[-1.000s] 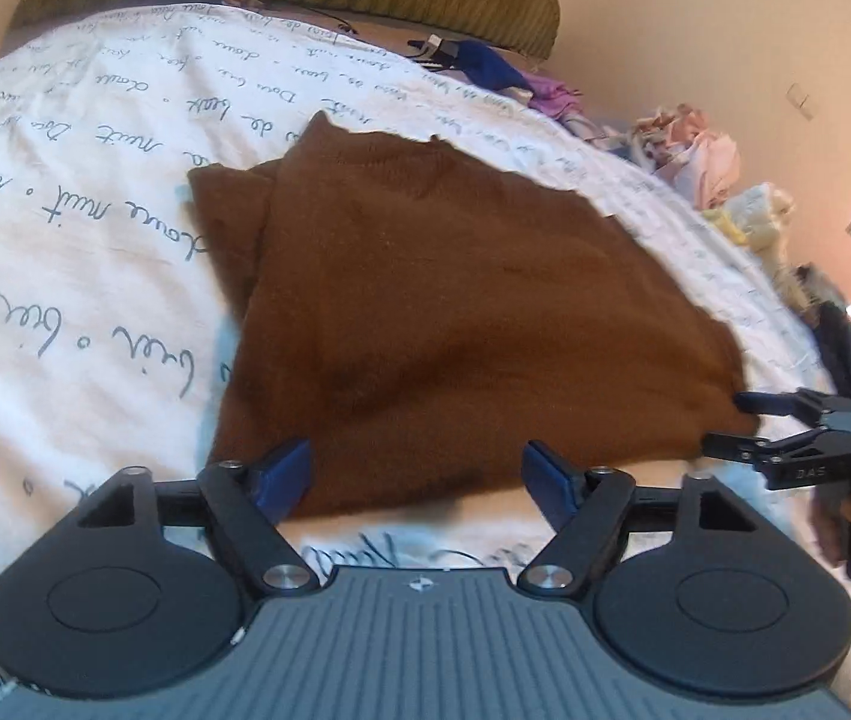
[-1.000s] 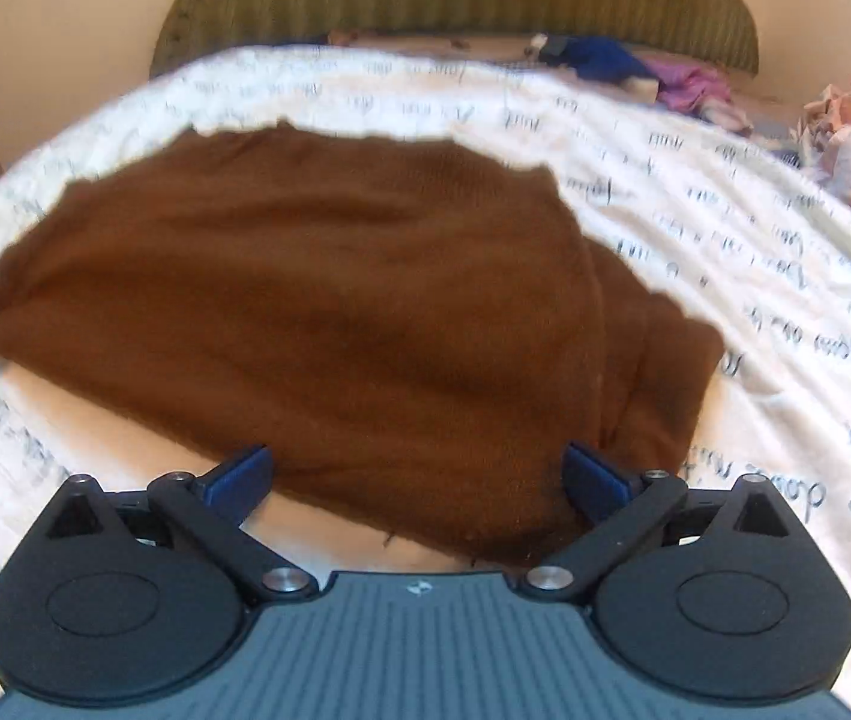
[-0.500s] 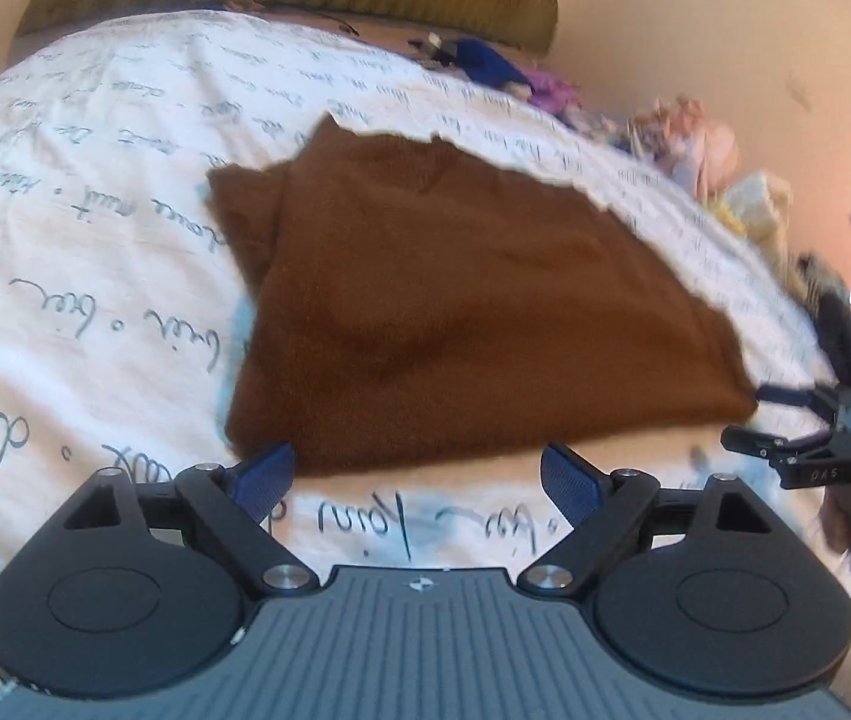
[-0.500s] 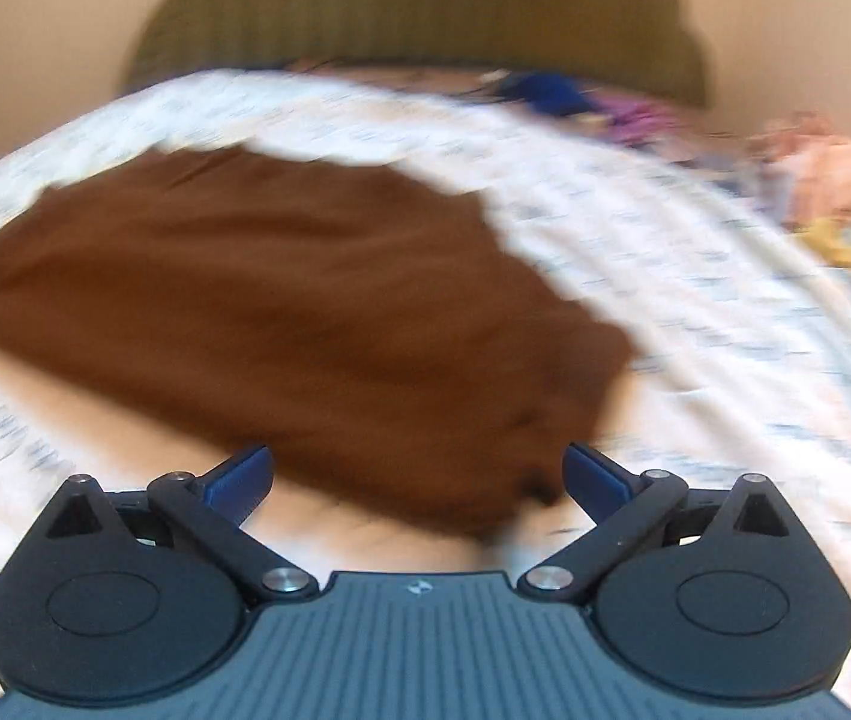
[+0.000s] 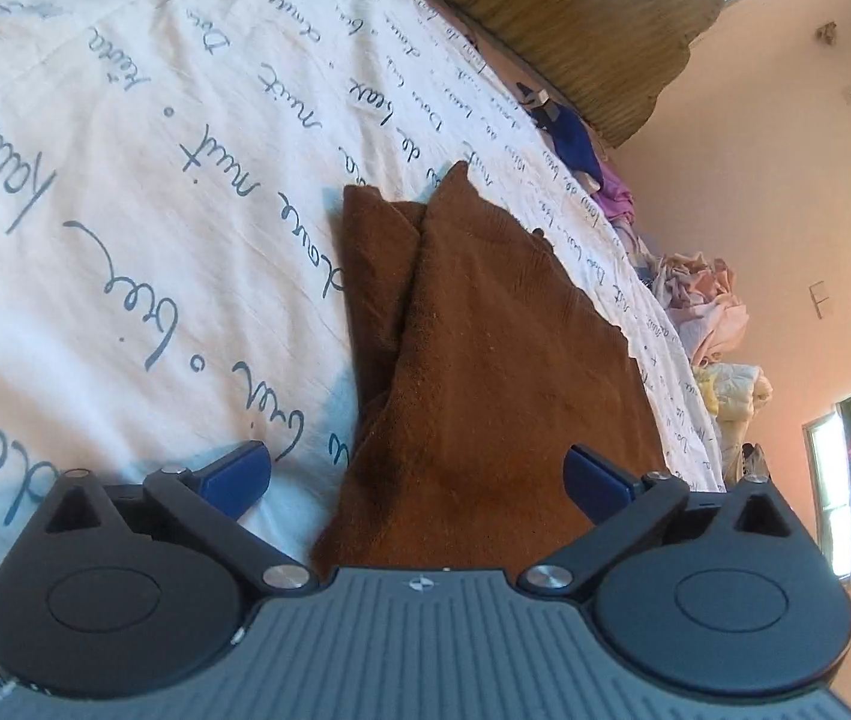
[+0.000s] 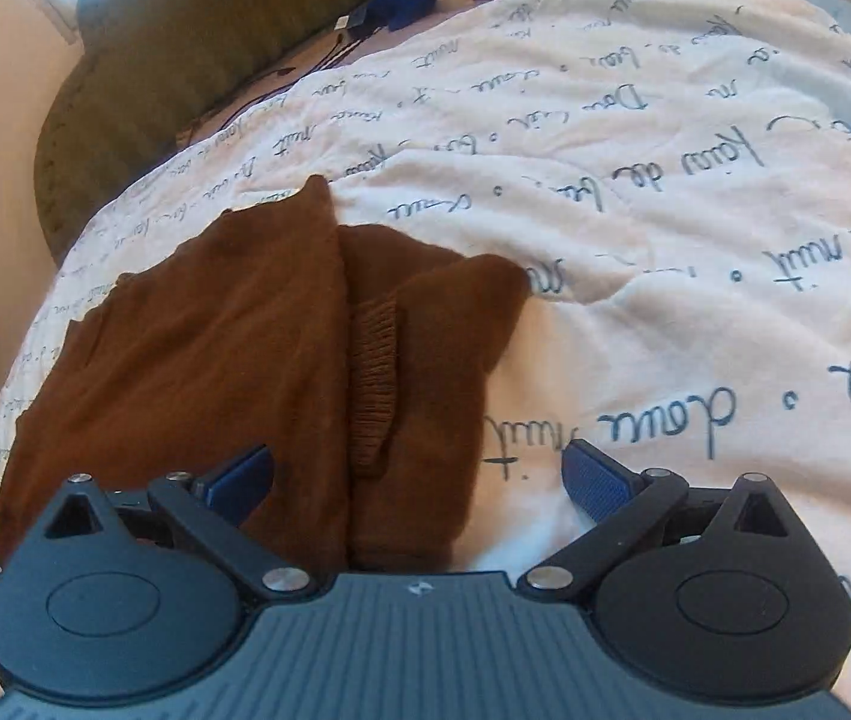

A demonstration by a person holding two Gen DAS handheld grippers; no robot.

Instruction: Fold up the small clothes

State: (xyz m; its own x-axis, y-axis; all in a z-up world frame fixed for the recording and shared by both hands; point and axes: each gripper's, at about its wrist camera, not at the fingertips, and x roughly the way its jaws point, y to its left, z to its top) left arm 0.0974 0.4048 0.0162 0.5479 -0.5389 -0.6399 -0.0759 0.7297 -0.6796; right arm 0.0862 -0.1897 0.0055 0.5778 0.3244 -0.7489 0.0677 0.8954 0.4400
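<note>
Your left gripper (image 5: 416,480) is spread wide and holds nothing. One brown sweater (image 5: 485,360) lies flat on the sheet (image 5: 125,210), running straight ahead from between the jaws, its near edge under the gripper body. A folded-in sleeve (image 5: 374,276) lies along its left side.

Your right gripper (image 6: 419,474) is also spread wide and empty. Here the sweater (image 6: 185,360) sits ahead and to the left, with its right edge between the jaws. One sleeve cuff (image 6: 374,384), ribbed, lies on top just ahead of the gap.

Judging by this, both sleeves are likely tucked in and the sweater is a narrow strip; you are between folds. The next move probably calls for each gripper to pinch a near corner and carry the near end away from you, over the far end.

Count: one sweater, two grippers. Beyond it to the right, one loose pile of clothes (image 5: 707,306) waits, too jumbled to count.
</note>
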